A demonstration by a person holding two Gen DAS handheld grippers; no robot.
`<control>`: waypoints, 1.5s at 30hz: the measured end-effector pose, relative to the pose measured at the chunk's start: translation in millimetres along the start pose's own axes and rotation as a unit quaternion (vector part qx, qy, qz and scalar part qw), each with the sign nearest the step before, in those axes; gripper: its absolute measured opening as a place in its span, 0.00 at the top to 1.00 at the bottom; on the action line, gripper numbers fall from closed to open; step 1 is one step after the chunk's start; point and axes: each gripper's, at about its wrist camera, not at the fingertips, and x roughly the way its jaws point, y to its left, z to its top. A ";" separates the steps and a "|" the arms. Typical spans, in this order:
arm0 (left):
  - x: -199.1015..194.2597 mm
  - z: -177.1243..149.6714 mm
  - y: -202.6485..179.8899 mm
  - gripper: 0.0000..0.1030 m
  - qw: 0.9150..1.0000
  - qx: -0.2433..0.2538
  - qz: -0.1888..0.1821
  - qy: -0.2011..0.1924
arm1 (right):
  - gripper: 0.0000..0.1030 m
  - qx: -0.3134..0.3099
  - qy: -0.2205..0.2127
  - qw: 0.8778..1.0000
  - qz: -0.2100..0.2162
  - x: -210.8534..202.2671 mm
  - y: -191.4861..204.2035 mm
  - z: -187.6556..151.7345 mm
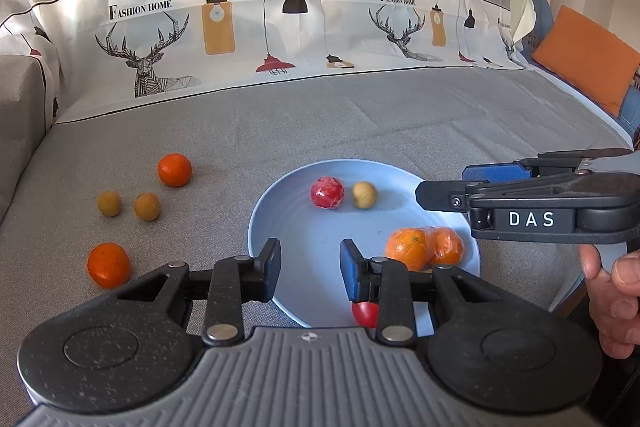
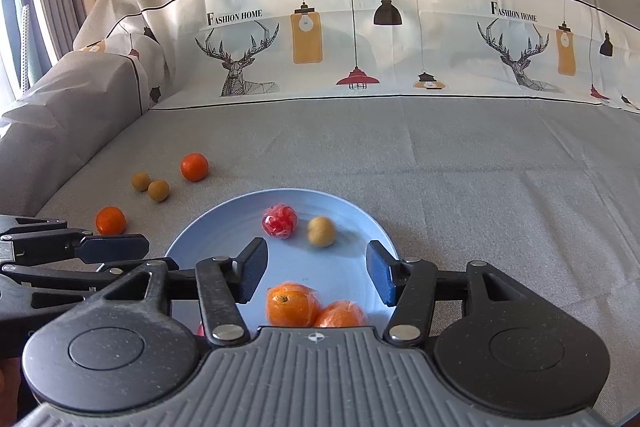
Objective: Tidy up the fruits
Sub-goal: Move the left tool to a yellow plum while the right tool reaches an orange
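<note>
A light blue plate (image 1: 320, 227) (image 2: 352, 267) lies on the grey sofa seat. On it are a red wrapped fruit (image 1: 327, 192) (image 2: 279, 221), a small tan fruit (image 1: 364, 194) (image 2: 321, 231), two wrapped oranges (image 1: 424, 247) (image 2: 293, 304) and a red fruit (image 1: 365, 313) at the near rim. Off the plate to the left lie two oranges (image 1: 174, 169) (image 1: 109, 264) and two small tan fruits (image 1: 109, 203) (image 1: 147, 206). My left gripper (image 1: 310, 269) is open and empty over the plate's near left part. My right gripper (image 2: 316, 273) is open and empty above the plate.
The sofa back carries a printed cloth with deer and lamps (image 1: 280, 27). A grey armrest (image 2: 60, 99) stands at the left. An orange cushion (image 1: 588, 59) lies at the far right. The right gripper's side (image 1: 532, 203) reaches in over the plate's right edge.
</note>
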 end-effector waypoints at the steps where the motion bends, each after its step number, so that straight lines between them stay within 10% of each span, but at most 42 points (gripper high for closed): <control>1: 0.0 0.0 -0.1 0.65 1.000 0.000 0.000 0.000 | 0.45 0.000 0.000 1.000 0.000 0.0 0.0 0.0; 35: -3.7 -0.3 5.8 0.65 1.000 -0.009 0.004 -0.005 | 0.43 0.004 -0.002 1.000 0.002 4.4 1.1 -0.5; 45: 4.1 37.1 62.1 0.65 0.995 -0.053 0.086 -0.008 | 0.60 0.046 -0.031 0.998 0.026 8.0 11.6 19.2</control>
